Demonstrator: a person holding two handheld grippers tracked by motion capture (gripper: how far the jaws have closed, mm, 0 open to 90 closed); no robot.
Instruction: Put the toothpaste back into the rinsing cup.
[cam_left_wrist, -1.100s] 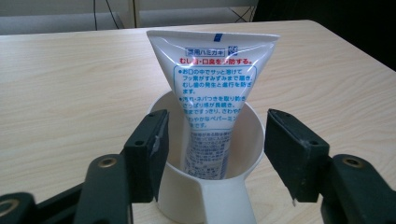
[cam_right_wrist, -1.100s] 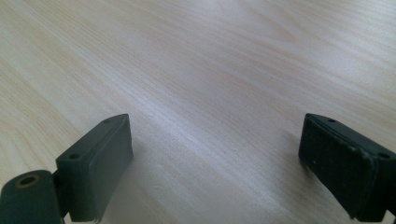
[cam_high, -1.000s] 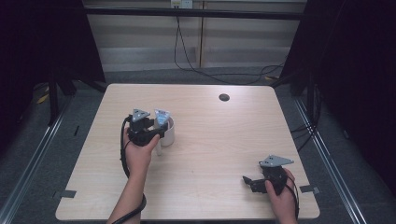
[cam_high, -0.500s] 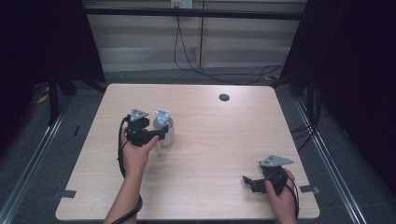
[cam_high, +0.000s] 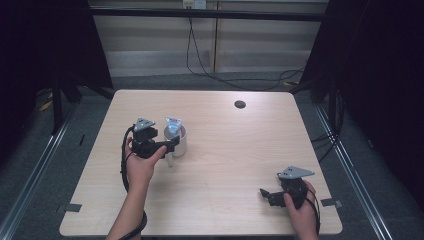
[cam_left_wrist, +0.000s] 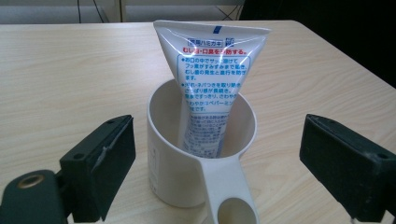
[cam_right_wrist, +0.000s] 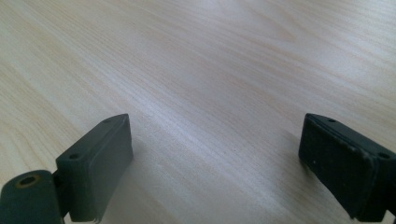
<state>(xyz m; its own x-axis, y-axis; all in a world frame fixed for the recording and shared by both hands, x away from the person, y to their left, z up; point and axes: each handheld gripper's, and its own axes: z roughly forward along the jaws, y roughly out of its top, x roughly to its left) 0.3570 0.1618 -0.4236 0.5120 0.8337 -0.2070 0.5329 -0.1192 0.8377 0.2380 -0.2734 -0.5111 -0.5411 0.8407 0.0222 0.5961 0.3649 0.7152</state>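
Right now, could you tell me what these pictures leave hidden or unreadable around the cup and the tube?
- Tube: its lower end, cap included, sits behind the cup wall in the left gripper view.
- Tube's small print: too fine and blurred to read there.
- Cup handle: its end is cut off by the bottom edge.
- Dark disc on the table: too small to identify in the high view.

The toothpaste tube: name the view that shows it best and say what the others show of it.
The left gripper view: the toothpaste tube stands close up in the white cup, its print sharp, between the left gripper's open jaws. The high view shows it small and far off. The right gripper view looks at bare table.
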